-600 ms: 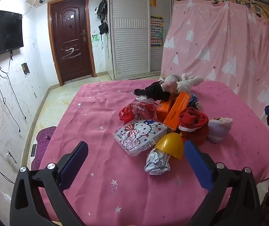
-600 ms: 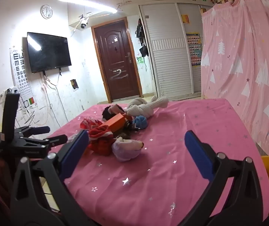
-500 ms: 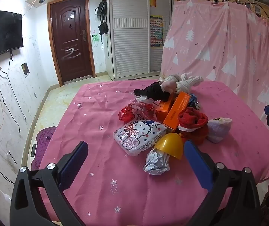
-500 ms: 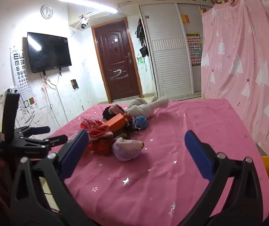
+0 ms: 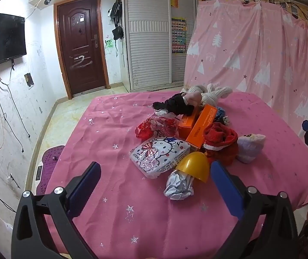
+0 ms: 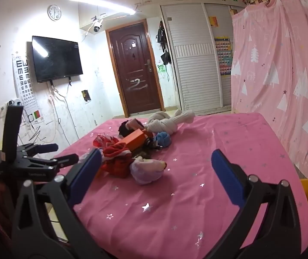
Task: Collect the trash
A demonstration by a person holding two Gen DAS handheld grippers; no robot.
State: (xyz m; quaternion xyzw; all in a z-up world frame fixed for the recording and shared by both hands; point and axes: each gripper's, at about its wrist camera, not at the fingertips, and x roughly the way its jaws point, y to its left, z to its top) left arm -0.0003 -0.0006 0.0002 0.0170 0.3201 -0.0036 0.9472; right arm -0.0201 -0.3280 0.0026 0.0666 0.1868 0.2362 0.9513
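On the bench draped in a pink star-printed cloth (image 5: pixel 110 133), a heap of odds and ends lies near the middle. The only print that can be made out is the Hello Kitty cartoon face on a white plastic packet (image 5: pixel 159 155); the long orange cardboard box (image 5: pixel 201 127) carries small lettering too blurred to read. The left wrist view alone shows the crumpled ball of white paper (image 5: pixel 178 186) at the near edge of the heap, touching a yellow plastic dome (image 5: pixel 194 168) that leans over it, and a red crinkled wrapper (image 5: pixel 156 126) behind the packet. The left gripper (image 5: pixel 155 186) hovers over the cloth with its blue-padded fingers (image 5: pixel 85 185) spread wide and nothing between them; the paper ball sits just ahead, nearer the right finger. The right gripper (image 6: pixel 156 178) is likewise wide open and empty, held off to the side of the heap, with a pale lilac fuzzy sock (image 6: pixel 146 170) and a red knitted sock with a white cuff (image 6: pixel 117 157) ahead of it. Only the right wrist view shows an eye chart of rows of "E" shapes (image 6: pixel 23 79) on the wall beside a black wall-mounted television (image 6: pixel 57 58), a round wall clock (image 6: pixel 54 12) above, and the other gripper at its left edge.
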